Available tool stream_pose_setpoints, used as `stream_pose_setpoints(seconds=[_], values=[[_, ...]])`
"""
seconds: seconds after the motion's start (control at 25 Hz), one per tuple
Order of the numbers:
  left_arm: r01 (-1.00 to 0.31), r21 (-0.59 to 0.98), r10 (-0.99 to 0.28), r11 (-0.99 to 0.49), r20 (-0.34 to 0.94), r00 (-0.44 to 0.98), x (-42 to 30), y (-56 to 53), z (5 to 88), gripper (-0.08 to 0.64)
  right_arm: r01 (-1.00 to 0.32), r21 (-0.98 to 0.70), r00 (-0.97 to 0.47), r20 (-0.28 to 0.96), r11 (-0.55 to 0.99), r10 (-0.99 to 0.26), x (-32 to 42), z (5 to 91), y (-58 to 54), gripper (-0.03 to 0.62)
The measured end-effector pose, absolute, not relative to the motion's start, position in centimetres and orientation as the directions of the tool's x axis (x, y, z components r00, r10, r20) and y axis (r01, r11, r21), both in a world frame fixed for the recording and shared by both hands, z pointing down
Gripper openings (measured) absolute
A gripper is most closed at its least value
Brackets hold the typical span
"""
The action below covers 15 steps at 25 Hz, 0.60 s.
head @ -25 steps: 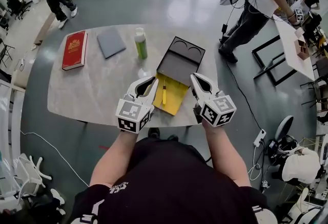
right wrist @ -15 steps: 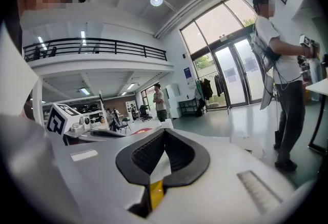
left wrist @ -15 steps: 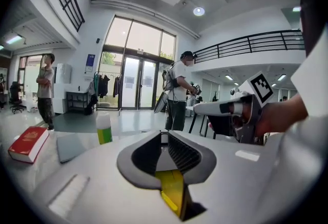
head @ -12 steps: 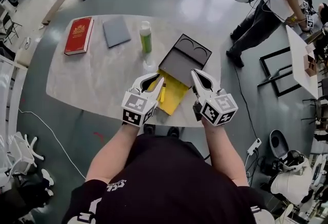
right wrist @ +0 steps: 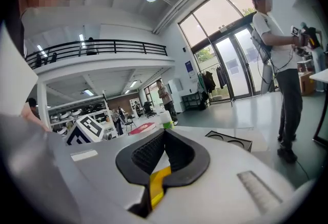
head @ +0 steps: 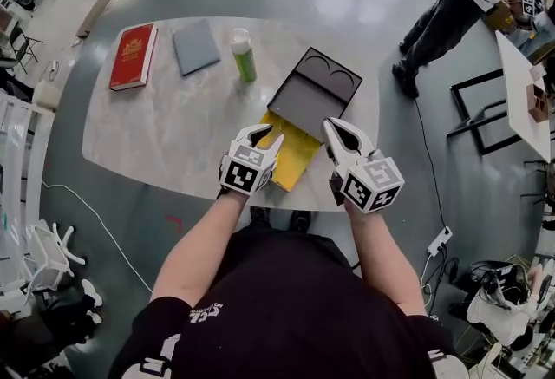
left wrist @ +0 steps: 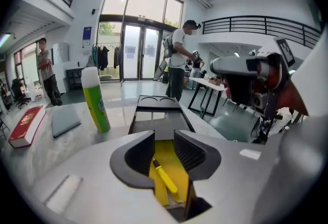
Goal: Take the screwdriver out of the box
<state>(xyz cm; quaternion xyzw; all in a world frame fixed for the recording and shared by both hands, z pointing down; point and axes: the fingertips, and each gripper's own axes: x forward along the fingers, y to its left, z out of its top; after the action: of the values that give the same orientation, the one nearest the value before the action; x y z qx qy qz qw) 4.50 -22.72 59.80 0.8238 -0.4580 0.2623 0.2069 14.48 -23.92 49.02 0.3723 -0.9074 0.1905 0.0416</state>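
The box [head: 297, 162] lies open near the table's front edge, its inside yellow and its dark lid [head: 314, 93] folded back. A yellow screwdriver [left wrist: 165, 177] with a dark tip lies in the yellow tray. My left gripper [head: 269, 138] hangs low over the tray's left side. Its jaws are opening; in the left gripper view [left wrist: 164, 135] the screwdriver shows in the gap, beneath the pads and untouched. In the head view the gripper hides the tool. My right gripper [head: 335, 127] is shut and empty by the box's right edge, with the yellow lining [right wrist: 157, 187] showing under its tips [right wrist: 164, 134].
On the pale table [head: 156, 143] stand a green bottle [head: 242, 56], a red book [head: 133, 56] and a grey pad [head: 195, 46], all beyond and left of the box. A person [head: 451, 4] stands at the far right, by another table.
My left gripper has dropped toward the yellow tray and tipped downward, and its jaws have spread apart. It now covers the screwdriver in the head view. The right gripper has hardly shifted.
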Motion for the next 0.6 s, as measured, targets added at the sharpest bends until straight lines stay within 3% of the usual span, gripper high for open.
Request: stream_pose_setpoints(seconds=[0.6], values=[[-0.85,0.117,-0.447,-0.514,0.81,0.381,5.2,-22.1,69.1,0.158,-0.718,-0.292,-0.695,0.262,0.632,-0.67,15.2,51.2,-22.4,0.015]])
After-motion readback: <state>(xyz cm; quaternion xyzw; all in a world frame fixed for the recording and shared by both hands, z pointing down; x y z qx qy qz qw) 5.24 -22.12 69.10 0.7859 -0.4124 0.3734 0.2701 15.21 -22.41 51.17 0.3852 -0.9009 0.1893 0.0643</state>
